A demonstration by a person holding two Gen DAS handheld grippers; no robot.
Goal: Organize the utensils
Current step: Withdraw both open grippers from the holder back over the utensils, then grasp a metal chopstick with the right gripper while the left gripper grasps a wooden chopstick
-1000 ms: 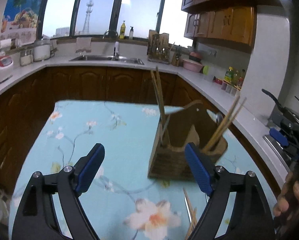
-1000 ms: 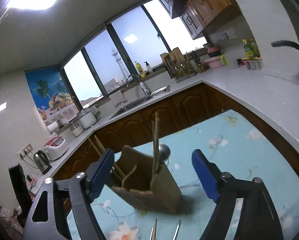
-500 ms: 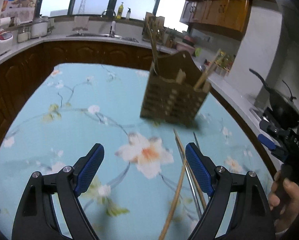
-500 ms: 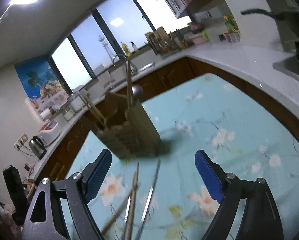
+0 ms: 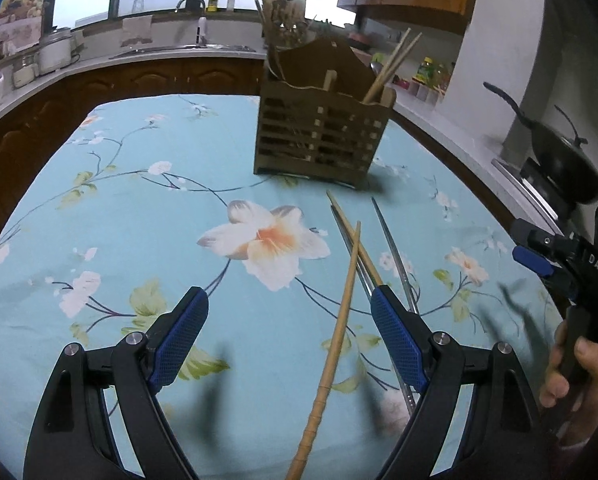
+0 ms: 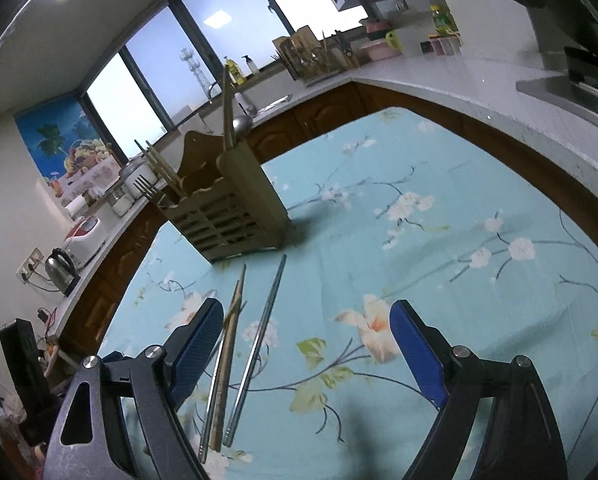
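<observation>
My left gripper [image 5: 289, 332] was spread wide with nothing between its blue pads, hanging over the light-blue flowered tablecloth [image 5: 139, 208]. A long wooden chopstick with a turned handle [image 5: 335, 344] ran up through the gap between the fingers, lying flat on the cloth and crossing a second plain wooden chopstick [image 5: 353, 236]. Just right of those lay two thin silver metal chopsticks [image 5: 393, 252], one passing under my right-hand finger. Further back stood the slatted brown wooden utensil holder [image 5: 323, 136], upright, with a pair of chopsticks leaning out of its right compartment.

Over on the right side, my right gripper [image 6: 307, 344] was just as wide open and also had hold of nothing. From its camera the loose chopsticks sat next to its left finger, the wooden pair [image 6: 229, 344] partly behind that pad and one metal one [image 6: 259, 344] a bit further in. The holder [image 6: 229, 208] was beyond them, with a fork and spoon poking out.
</observation>
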